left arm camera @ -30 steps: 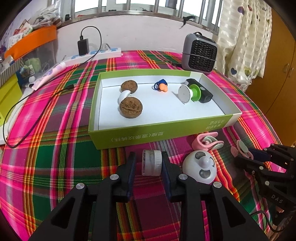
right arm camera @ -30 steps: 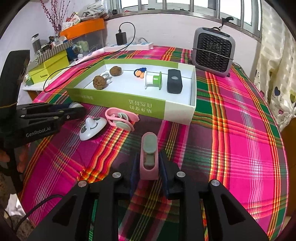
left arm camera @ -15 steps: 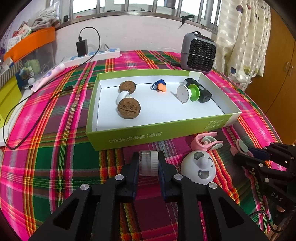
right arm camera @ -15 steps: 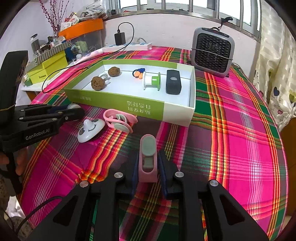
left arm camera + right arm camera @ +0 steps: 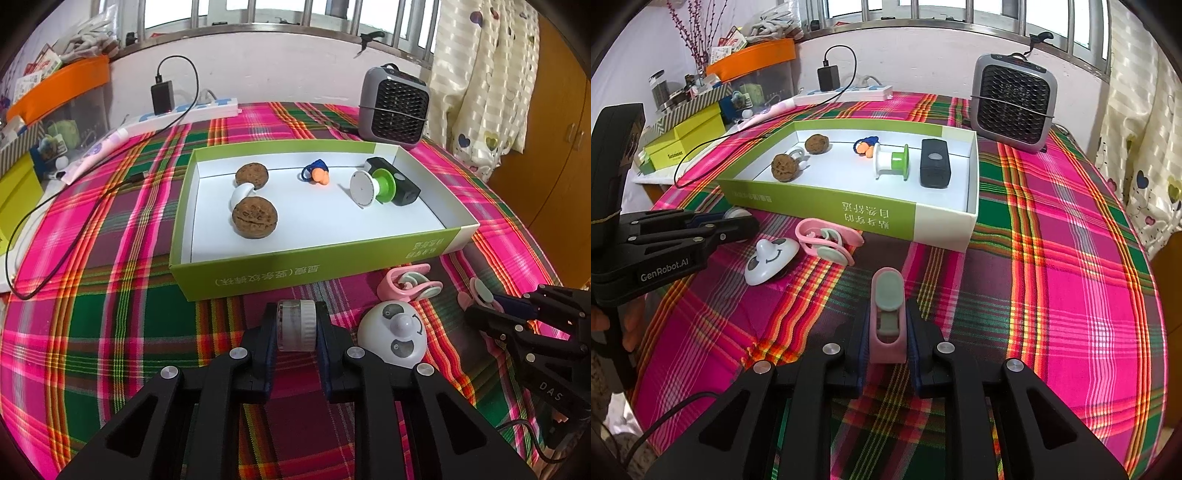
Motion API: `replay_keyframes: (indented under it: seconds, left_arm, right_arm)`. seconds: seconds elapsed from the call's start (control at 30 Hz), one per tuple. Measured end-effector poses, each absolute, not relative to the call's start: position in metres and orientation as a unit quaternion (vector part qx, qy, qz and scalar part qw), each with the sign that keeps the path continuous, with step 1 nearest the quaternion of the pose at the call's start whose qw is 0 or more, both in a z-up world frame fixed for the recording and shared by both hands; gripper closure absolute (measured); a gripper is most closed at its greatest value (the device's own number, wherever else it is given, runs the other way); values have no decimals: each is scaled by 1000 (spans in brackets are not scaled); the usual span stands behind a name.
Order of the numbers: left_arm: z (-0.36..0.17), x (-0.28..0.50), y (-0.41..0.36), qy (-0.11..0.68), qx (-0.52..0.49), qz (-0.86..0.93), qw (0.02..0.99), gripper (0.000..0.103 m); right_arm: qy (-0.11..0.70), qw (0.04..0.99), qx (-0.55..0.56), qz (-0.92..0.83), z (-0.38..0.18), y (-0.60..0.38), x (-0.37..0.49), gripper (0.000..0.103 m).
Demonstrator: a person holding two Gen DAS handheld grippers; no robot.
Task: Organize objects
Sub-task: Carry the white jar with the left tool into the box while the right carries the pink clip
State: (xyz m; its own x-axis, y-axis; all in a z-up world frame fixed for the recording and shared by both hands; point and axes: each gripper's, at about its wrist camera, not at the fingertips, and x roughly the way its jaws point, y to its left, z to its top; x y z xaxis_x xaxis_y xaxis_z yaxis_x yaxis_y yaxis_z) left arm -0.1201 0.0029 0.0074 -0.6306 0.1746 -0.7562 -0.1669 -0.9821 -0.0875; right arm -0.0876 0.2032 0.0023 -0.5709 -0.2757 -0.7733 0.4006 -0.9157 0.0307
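Observation:
My left gripper (image 5: pixel 296 328) is shut on a small clear jar with a white lid (image 5: pixel 295 325), just in front of the green box (image 5: pixel 295 275). My right gripper (image 5: pixel 887 325) is shut on a pink clip (image 5: pixel 887 314), held over the plaid cloth in front of the box (image 5: pixel 871 218). The box holds two walnuts (image 5: pixel 255 222), a white ring (image 5: pixel 240 194), an orange and blue piece (image 5: pixel 317 175), a green and white spool (image 5: pixel 373 186) and a black block (image 5: pixel 400 186). A second pink clip (image 5: pixel 406 286) and a white panda-face toy (image 5: pixel 395 338) lie on the cloth.
A grey fan heater (image 5: pixel 393 107) stands behind the box. A power strip with a charger and cable (image 5: pixel 184 109) lies at the back left. Yellow boxes and an orange bin (image 5: pixel 753 59) sit beyond the left table edge. A curtain (image 5: pixel 480 74) hangs at right.
My left gripper has closed on the jar and lifted it slightly toward the box. My right gripper has kept its hold on the pink clip and moved slightly forward.

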Motion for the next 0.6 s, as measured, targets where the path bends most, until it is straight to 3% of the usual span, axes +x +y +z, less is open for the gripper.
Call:
replay_keyframes:
  seconds: [0.6]
  left_arm:
    - [18,-115,5,-7,-409,907,101,86]
  right_arm:
    - [67,193,416,-886,6,203,-88,85]
